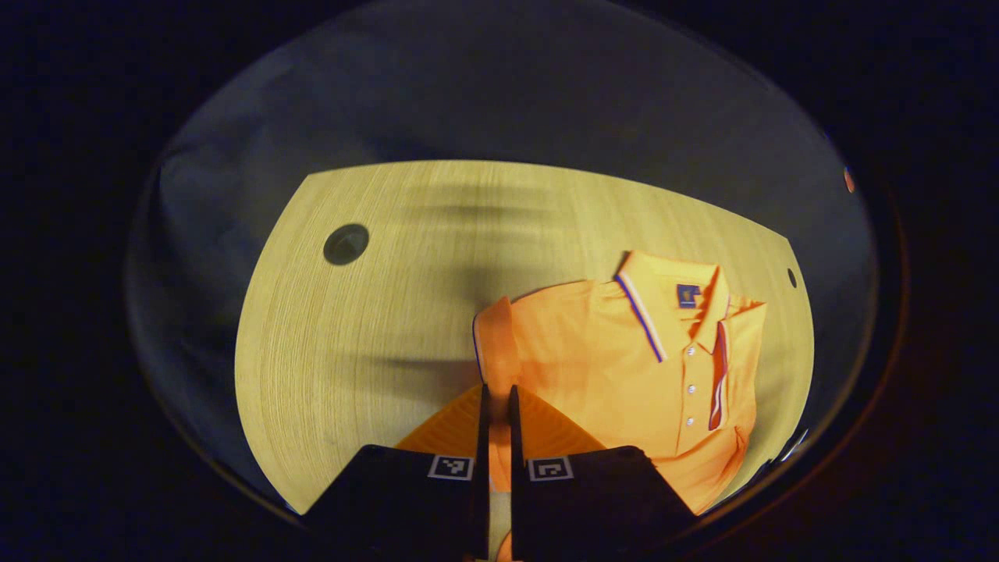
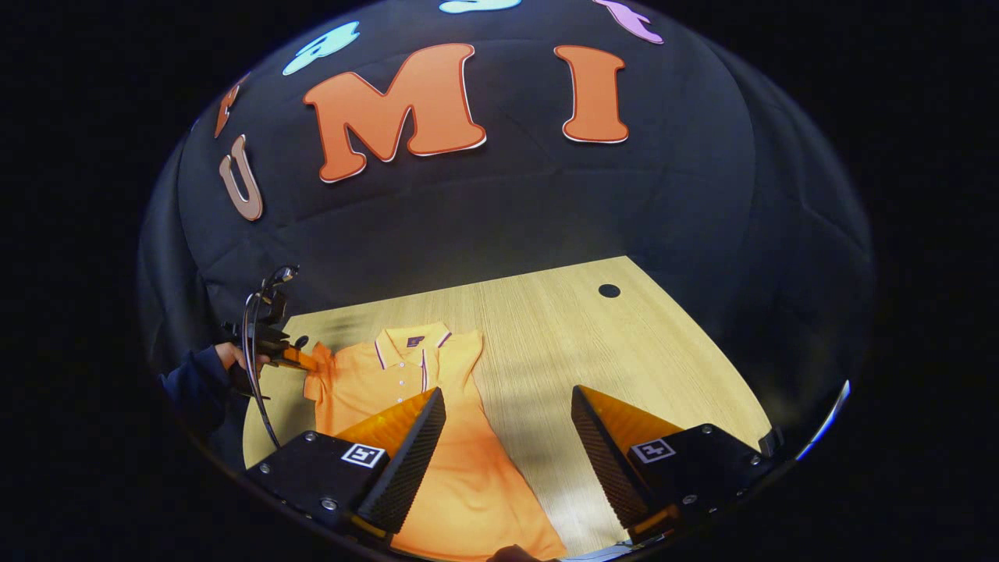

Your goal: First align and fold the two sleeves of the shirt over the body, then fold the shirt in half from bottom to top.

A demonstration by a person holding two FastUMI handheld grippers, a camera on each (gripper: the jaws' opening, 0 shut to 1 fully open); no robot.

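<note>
At lower centre of the left gripper view, the left gripper (image 1: 499, 406) pinches the shirt (image 1: 624, 375) sleeve (image 1: 493, 343), ready to fold it inward; the right gripper (image 2: 507, 425), fingers spread, hangs above the table (image 2: 562, 328).

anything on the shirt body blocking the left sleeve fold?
Nothing visible. The shirt body lies flat and bare on the table. The left gripper is at the sleeve; the right gripper hangs open above the table beside the shirt.
</note>
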